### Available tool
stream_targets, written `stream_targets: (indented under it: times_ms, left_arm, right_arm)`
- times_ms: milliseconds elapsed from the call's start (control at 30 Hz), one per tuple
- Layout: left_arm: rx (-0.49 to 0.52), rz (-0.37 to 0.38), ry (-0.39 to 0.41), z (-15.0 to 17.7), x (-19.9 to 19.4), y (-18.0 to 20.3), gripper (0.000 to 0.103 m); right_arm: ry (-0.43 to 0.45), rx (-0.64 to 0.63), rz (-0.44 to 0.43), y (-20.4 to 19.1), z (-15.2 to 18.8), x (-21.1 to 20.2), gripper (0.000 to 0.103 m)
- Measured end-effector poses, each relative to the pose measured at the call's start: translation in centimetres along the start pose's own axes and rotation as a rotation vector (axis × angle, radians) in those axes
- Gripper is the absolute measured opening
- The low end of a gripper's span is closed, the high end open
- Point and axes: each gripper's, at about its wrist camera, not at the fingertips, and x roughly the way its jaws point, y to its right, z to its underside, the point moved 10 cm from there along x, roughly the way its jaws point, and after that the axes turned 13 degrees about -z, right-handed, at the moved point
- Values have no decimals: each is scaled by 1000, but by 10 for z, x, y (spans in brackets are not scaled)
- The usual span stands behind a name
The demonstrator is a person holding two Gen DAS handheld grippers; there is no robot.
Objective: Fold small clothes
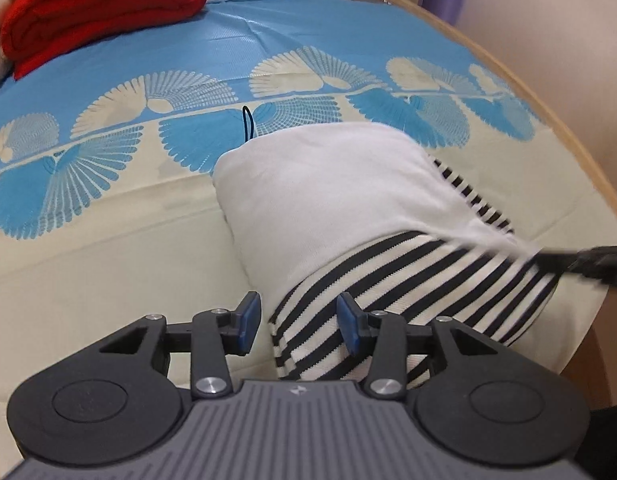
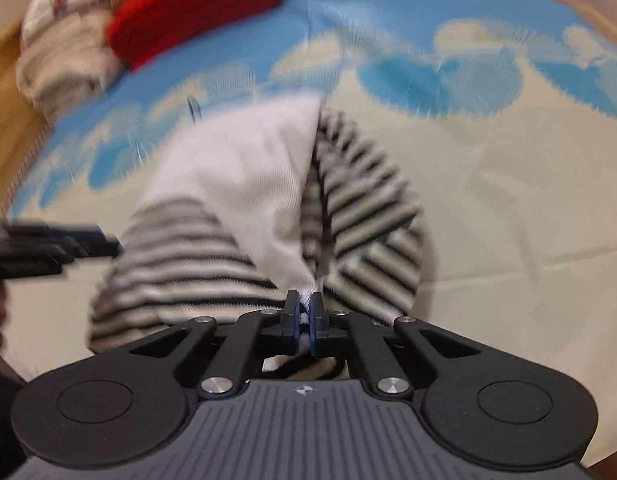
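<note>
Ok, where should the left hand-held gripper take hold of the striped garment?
Take the striped hem corner lying between the open left hand-held gripper, coming down from the near side. That edge lies flat and free, while the right hand-held gripper already pinches the opposite edge.

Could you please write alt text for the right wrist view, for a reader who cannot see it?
The right gripper is shut on a pinch of a white and black-striped garment lying on a blue and cream patterned cloth. The left gripper reaches in from the left edge, and a folded red item lies behind; the image is motion-blurred.
</note>
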Motion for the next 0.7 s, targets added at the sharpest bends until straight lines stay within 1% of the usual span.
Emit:
stream_targets:
  times_ms: [100,133,167,200,233,267,300,333,367,433,500,600,633,667,700]
  left_arm:
    - [-18,46,-26,3,0,3,50]
    - [-22,60,-36,4,1,4,54]
    - [-26,74,-48,5,2,6,56]
    - [-27,93,-63,7,3,9,56]
    - [-26,115,-79,9,4,12,57]
    - [-23,134,-94,11,6,15,60]
    - [-17,153,-114,15,9,19,62]
    - [-3,165,-139,20,14,24,67]
    - [16,165,-161,25,19,27,72]
    - [62,125,-191,34,31,30,75]
    - [86,91,-197,38,39,29,75]
    - [72,87,-206,38,44,24,75]
    - [66,85,-206,38,45,23,75]
    - [68,83,-203,36,44,23,75]
    - [71,85,-200,35,43,23,75]
  right_arm:
    - [185,99,-75,8,-19,-50,3]
    - [231,133,-86,12,-21,-65,3]
    - [257,156,-82,17,-20,-76,3]
    - [257,166,-66,23,-17,-82,3]
    - [234,173,-50,28,-11,-83,3]
    - [186,194,-35,36,-2,-78,3]
    - [125,223,-11,44,9,-70,3]
    - [58,246,20,52,21,-60,3]
    - [-9,240,64,58,31,-49,3]
    - [-101,190,137,62,41,-29,3]
    - [-161,160,176,63,46,-10,3]
    - [-180,143,192,61,43,5,5]
    - [-173,140,197,59,38,5,6]
    - [-135,136,204,56,31,0,9]
    - [-77,135,203,54,21,-8,16]
